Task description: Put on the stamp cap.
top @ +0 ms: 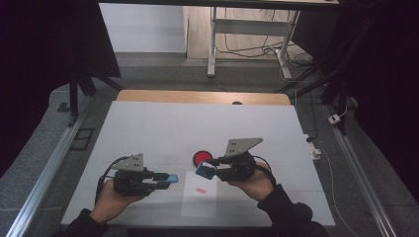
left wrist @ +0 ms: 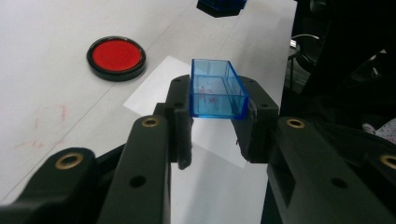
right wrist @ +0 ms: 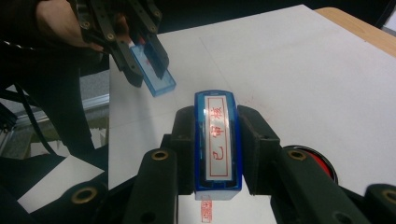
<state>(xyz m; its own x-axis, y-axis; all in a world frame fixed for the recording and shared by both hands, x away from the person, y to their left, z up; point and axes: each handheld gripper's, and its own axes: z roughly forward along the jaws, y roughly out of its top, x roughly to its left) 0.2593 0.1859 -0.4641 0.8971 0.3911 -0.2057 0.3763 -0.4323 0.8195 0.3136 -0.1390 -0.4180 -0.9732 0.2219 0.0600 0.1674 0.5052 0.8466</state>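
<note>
The person holds both tools low over the near half of the table (top: 148, 128). The left gripper (top: 163, 181) is clenched on a clear blue cap (left wrist: 215, 91), open side up and empty, pinched by its long walls between the jaws. The right gripper (top: 211, 169) grasps the stamp (right wrist: 218, 144) by its blue sides, its label with red characters facing that gripper's camera. Cap and stamp are near each other but apart, both in the air above a white sheet of paper (top: 198, 207).

On the sheet there is already a small red print (top: 200, 190), lying almost under the stamp. A round red ink pad (top: 202, 157) sits open on the table just beyond the paper, close to the right gripper.

To my eye the stamping is done and the capping step is in hand: the two halves are being brought together. The next move calls for lining the stamp's inked face up with the cap's mouth, long axis to long axis, then pressing them straight together. The cap is small and slick, and it seems gripped near one end, so a skewed push could twist it out of the jaws.
</note>
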